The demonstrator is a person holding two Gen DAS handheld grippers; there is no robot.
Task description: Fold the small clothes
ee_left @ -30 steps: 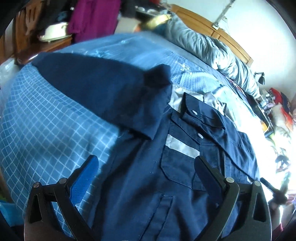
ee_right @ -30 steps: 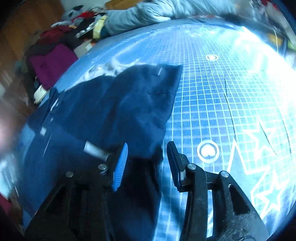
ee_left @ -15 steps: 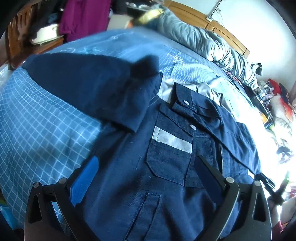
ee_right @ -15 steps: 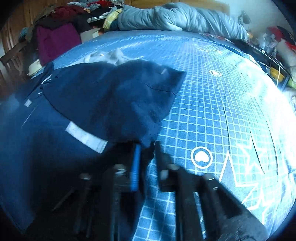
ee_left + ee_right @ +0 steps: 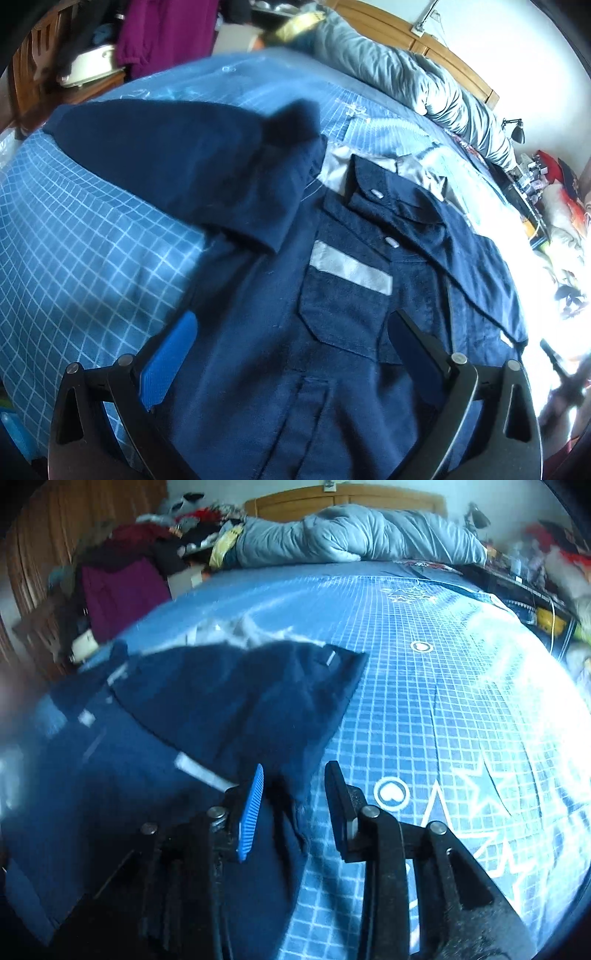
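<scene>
Navy shirt (image 5: 332, 295) flat on blue bed (image 5: 92, 258), ready for folding. Left gripper (image 5: 291, 350) spread wide above chest. Right gripper (image 5: 295, 805) parted, seemingly straddling sleeve (image 5: 258, 709) edge.

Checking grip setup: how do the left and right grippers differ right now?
The left gripper gapes wide above the navy shirt's chest; the right gripper stands narrower, straddling the shirt's edge beside the blue bedsheet. Both are open, holding nothing.

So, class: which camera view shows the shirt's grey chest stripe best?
The left wrist view: the grey chest stripe lies sharp and whole above the pocket. The right wrist view shows only a blurred sliver beside the folded sleeve.
</scene>
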